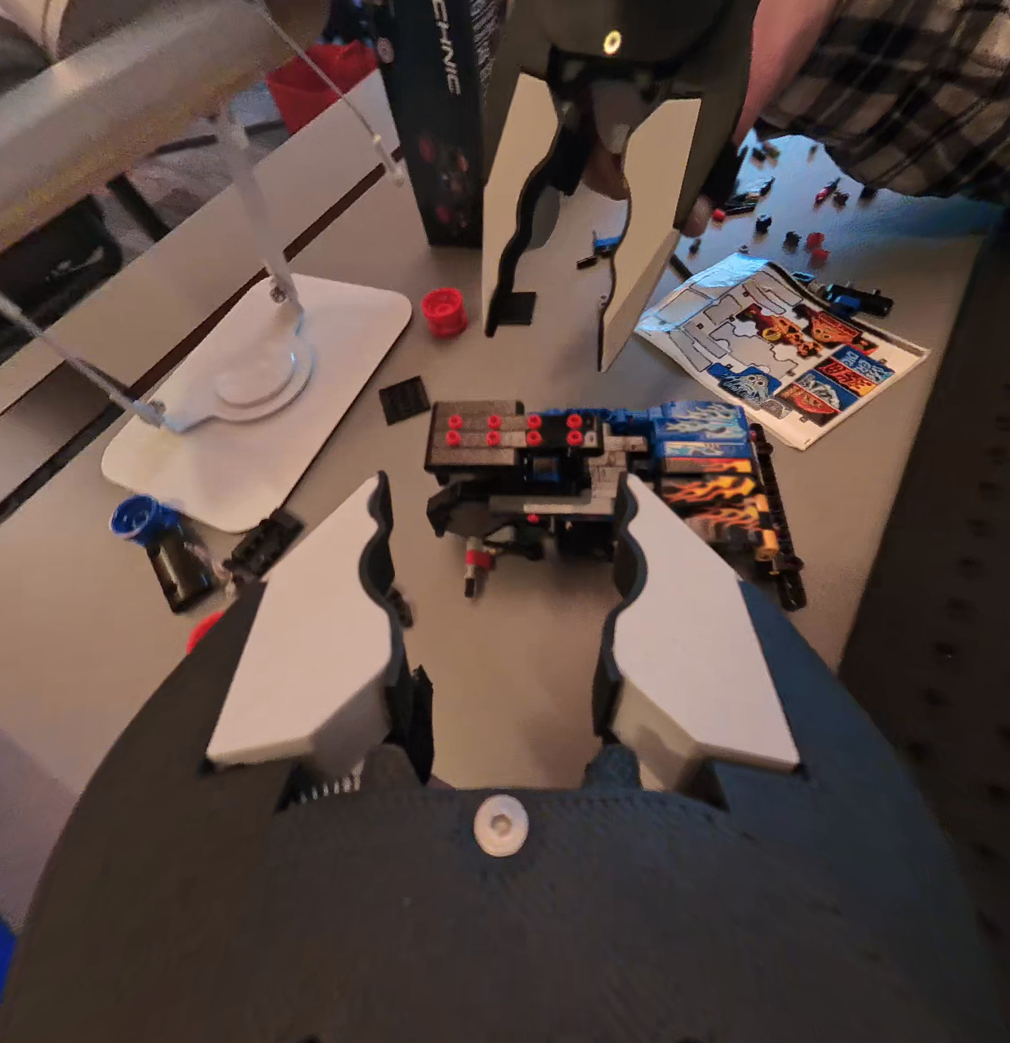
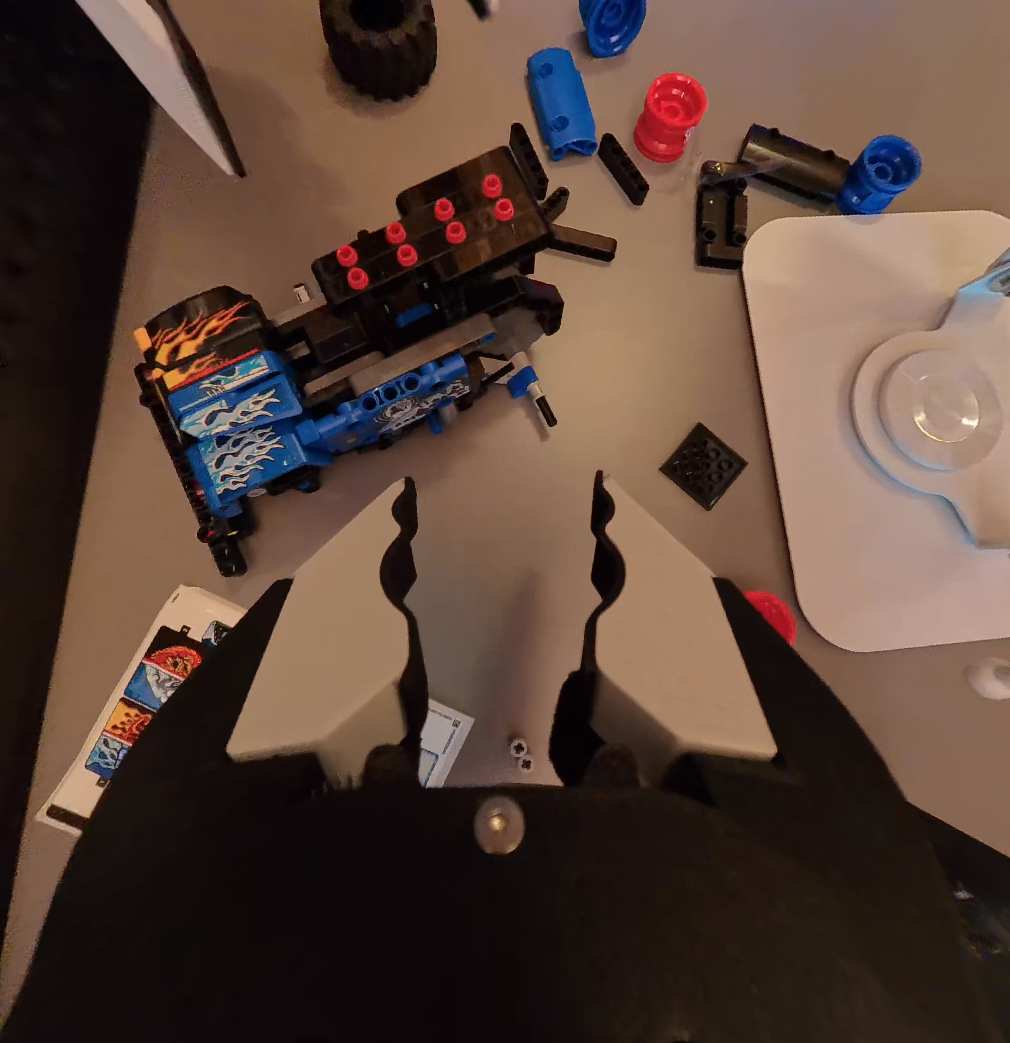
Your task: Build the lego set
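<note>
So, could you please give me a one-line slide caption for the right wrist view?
Open right gripper hovers over the half-built Lego truck, loose wheels and beams scattered on the grey table.

grey table (image 2: pixel 604 350) | lego truck (image 2: pixel 344 344) | sticker sheet (image 1: pixel 784 350) | lamp base (image 2: pixel 864 429)

Dark set box (image 1: pixel 435 113) with white lettering on its side, sticker sheet (image 1: pixel 784 350) with small lettered panels, leaflet (image 2: pixel 443 745) with fine print
</note>
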### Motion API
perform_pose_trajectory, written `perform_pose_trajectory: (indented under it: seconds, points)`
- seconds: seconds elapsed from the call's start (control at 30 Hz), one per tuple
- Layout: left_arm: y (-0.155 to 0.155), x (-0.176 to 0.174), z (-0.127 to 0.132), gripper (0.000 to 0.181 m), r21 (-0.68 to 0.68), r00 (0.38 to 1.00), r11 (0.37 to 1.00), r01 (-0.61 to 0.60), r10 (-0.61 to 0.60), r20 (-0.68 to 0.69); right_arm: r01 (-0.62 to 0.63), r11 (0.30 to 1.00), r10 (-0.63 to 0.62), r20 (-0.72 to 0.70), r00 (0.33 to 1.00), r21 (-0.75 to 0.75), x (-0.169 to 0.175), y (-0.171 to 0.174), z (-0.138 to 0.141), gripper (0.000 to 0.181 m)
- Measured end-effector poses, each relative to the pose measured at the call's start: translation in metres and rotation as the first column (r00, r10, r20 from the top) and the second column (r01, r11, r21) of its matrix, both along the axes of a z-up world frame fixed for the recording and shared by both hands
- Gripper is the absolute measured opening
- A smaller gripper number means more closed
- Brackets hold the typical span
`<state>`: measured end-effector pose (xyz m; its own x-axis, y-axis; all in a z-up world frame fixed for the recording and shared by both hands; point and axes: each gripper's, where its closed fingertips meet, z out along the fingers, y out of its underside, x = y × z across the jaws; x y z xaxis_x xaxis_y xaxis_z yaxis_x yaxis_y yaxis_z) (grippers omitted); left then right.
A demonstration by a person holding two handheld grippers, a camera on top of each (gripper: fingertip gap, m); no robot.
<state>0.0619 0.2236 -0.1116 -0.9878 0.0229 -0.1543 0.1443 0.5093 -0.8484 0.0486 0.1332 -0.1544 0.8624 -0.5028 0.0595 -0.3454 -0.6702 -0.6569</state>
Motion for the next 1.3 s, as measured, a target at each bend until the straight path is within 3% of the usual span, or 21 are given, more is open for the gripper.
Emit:
perform_pose_trajectory:
  seconds: [0.13, 0.27, 0.43, 0.7, 0.93, 1.1, 1.3]
  points:
    - [-0.016, 0.005, -0.015, 0.086, 0.102, 0.993, 0.988, 0.117, -0.119, 0.017, -0.019, 1.000, 0.020, -0.015, 1.000, 0.017, -0.002, 0.005, -0.002, 0.060]
    - [-0.027, 0.001, -0.030, 0.069, 0.134, 0.982, 0.973, 0.186, -0.184, -0.031, -0.035, 0.999, 0.035, -0.022, 0.999, 0.002, -0.004, 0.005, -0.007, 0.060]
    - [-0.027, 0.008, -0.031, 0.043, 0.106, 0.995, 0.990, 0.091, -0.094, 0.028, -0.029, 1.000, 0.029, -0.023, 0.999, 0.009, -0.002, 0.003, -0.008, 0.059]
    - [-0.005, 0.015, -0.030, 0.043, 0.067, 0.989, 0.987, -0.148, 0.145, 0.042, -0.016, 1.000, 0.016, -0.016, 1.000, 0.003, 0.000, 0.000, -0.008, 0.058]
    - [0.020, 0.022, -0.030, 0.043, 0.027, 0.897, 0.898, -0.440, 0.438, 0.054, 0.009, 1.000, -0.009, 0.005, 1.000, 0.010, 0.003, -0.004, -0.001, 0.057]
    - [0.032, -0.004, -0.030, 0.055, 0.065, 0.910, 0.908, -0.414, 0.412, 0.039, 0.018, 1.000, -0.018, 0.017, 1.000, 0.014, 0.003, -0.007, 0.003, 0.057]
    - [0.045, -0.025, -0.026, 0.052, 0.078, 0.953, 0.950, -0.301, 0.297, 0.056, 0.021, 1.000, -0.022, 0.028, 0.999, 0.017, 0.002, -0.009, 0.008, 0.057]
